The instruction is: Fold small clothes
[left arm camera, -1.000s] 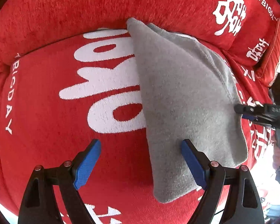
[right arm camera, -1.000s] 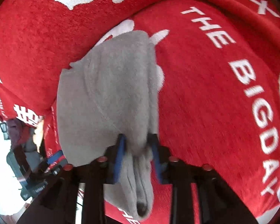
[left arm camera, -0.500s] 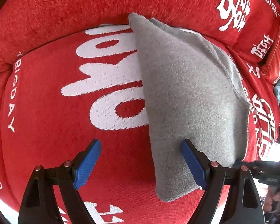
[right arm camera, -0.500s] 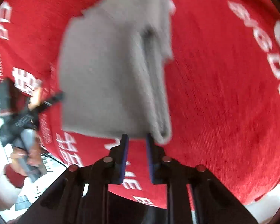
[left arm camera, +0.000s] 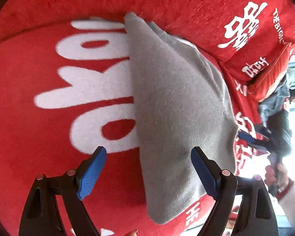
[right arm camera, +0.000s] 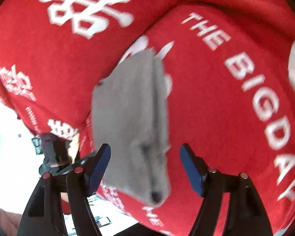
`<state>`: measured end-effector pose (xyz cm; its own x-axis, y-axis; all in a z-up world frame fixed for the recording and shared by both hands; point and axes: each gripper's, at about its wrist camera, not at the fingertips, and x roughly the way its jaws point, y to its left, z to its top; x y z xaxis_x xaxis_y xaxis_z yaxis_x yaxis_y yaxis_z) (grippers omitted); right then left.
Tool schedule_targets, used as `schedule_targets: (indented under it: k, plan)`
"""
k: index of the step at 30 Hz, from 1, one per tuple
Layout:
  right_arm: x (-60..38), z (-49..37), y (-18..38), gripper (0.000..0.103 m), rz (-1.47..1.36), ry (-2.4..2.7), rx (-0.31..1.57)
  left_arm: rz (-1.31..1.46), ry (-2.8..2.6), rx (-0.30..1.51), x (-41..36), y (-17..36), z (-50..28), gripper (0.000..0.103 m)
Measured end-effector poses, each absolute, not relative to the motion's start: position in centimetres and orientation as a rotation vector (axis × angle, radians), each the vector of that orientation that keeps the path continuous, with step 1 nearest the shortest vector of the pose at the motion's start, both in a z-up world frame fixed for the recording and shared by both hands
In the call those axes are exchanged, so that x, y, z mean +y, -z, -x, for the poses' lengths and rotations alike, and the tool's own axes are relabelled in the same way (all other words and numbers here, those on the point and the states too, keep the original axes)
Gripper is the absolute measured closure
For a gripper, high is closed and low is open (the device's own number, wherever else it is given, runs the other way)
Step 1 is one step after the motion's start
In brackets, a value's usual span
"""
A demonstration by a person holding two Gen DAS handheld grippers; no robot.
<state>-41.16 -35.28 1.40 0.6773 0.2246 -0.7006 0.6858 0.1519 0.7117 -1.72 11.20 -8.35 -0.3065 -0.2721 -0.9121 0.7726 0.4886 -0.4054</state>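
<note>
A small grey cloth (left arm camera: 173, 102) lies folded lengthwise on a red seat cushion (left arm camera: 29, 127) printed with white letters. My left gripper (left arm camera: 148, 155) hovers open over the cloth's near left edge; one blue pad is above the red fabric, the other above the grey. In the right wrist view the cloth (right arm camera: 127, 108) shows a fold ridge down its right side. My right gripper (right arm camera: 145, 149) straddles the cloth's near end, its jaws opening wide. The pads are clear of the cloth. In the left wrist view, the right gripper's blue tip (left arm camera: 247, 137) sits at the cloth's right edge.
The red back cushion (left arm camera: 167, 0) rises right behind the cloth. A second red pillow (left arm camera: 251, 63) and a pile of denim clothing (left arm camera: 275, 100) lie at the right. A person's hand (left arm camera: 275, 173) holds the right tool. The cushion's front edge (right arm camera: 127, 214) drops off below.
My right gripper was shut on the cloth's folded edge, then let it go, drew back and spread its jaws. The left gripper stayed open and came closer over the cloth.
</note>
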Motion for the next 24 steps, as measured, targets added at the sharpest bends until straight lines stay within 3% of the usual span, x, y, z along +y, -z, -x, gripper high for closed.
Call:
schedule_targets:
  k: [11,12,13,14,15,18,24]
  plan:
    - [-38.8,34.0,4.3,0.027,-1.473,0.16,0.805,-0.512,1.199,1.637,7.4,11.0,4.0,0.015]
    - [-38.8,33.5,4.4,0.029,-1.477,0.157,0.798,-0.508,1.194,1.641,7.4,11.0,4.0,0.015]
    - [-38.9,33.1,4.5,0.043,-1.479,0.162,0.8,-0.502,1.188,1.644,7.4,10.9,3.9,0.015]
    - [-38.7,32.6,4.7,0.069,-1.476,0.178,0.825,-0.493,1.177,1.64,7.6,10.8,3.8,0.023]
    - [-38.4,32.1,5.0,0.07,-1.479,0.179,0.845,-0.497,1.174,1.632,7.8,10.6,3.7,0.035]
    - [-37.7,31.9,3.9,0.074,-1.459,0.174,0.803,-0.465,1.215,1.606,8.7,9.5,3.3,0.059]
    - [-35.0,30.7,-0.1,0.074,-1.449,0.11,0.759,-0.392,1.254,1.574,11.4,6.0,2.9,0.061]
